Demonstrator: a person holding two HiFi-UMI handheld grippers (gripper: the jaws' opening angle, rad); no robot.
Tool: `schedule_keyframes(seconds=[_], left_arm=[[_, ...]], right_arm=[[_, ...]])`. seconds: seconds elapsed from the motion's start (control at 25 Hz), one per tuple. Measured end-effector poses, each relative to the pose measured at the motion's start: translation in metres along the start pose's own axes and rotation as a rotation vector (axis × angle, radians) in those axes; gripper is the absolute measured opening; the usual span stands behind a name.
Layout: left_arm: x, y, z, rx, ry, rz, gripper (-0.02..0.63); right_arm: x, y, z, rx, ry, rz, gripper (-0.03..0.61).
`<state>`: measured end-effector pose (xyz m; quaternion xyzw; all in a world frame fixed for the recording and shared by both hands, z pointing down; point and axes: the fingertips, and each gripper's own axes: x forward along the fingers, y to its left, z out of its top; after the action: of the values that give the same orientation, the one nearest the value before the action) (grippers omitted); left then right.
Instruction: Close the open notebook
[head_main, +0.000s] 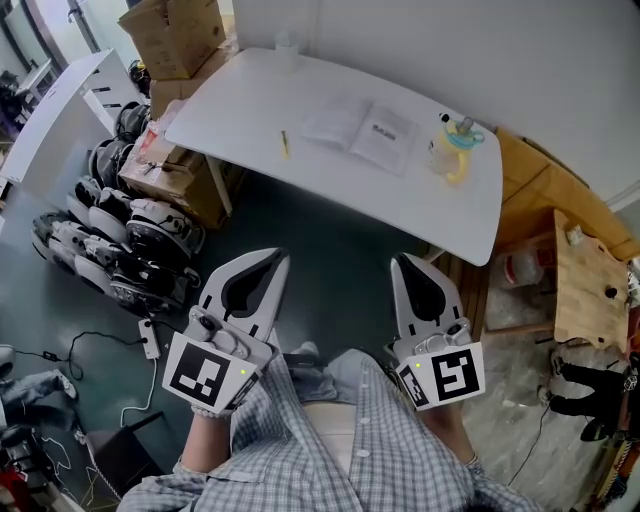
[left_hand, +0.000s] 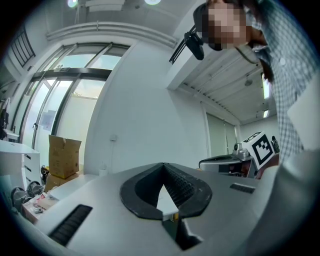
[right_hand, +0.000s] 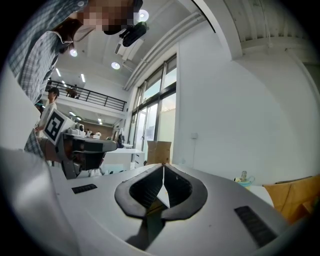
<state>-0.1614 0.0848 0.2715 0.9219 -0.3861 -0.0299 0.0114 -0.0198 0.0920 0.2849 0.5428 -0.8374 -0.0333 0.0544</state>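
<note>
Far left, on the floor past the table's left end, sits a heap of black-and-white shells (head_main: 110, 235), w/ a cardboard box (head_main: 172, 35) beyond the far left corner.

The left gripper (head_main: 273, 256) is held level in front of the person's checked shirt (head_main: 330, 450), short of the table's near edge. Its jaws are pressed together tip to tip (its own view shows the ribbed pads meeting at the point, nothing betw. them).

On the white table (head_main: 250, 100), a pencil (head_main: 284, 143) lies toward the near edge, left of centre. Just right of it is the notebook (head_main: 360, 130), lying open and flat, pages up, about mid-table and nearer the far edge. It's well apart from both grippers. Right again, near the table's right end, stands a yellow-and-teal cup (head_main: 455, 147), apart from the notebook.

The right gripper (head_main: 402, 261) is level w/ the left one, also short of the near edge, below the table's near right corner in the head view. Jaws fully together, empty.

Far right, off the table, is a wooden bench (head_main: 588, 285).
</note>
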Motion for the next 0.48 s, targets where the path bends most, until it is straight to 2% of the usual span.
schedule_keyframes(seconds=[0.48], left_arm=[[-0.0014,0.0069,-0.0030,-0.007,0.005,0.011,0.008]], right_arm=[[0.0041,-0.0004,-0.0012,-0.008,0.015,0.001,0.023]])
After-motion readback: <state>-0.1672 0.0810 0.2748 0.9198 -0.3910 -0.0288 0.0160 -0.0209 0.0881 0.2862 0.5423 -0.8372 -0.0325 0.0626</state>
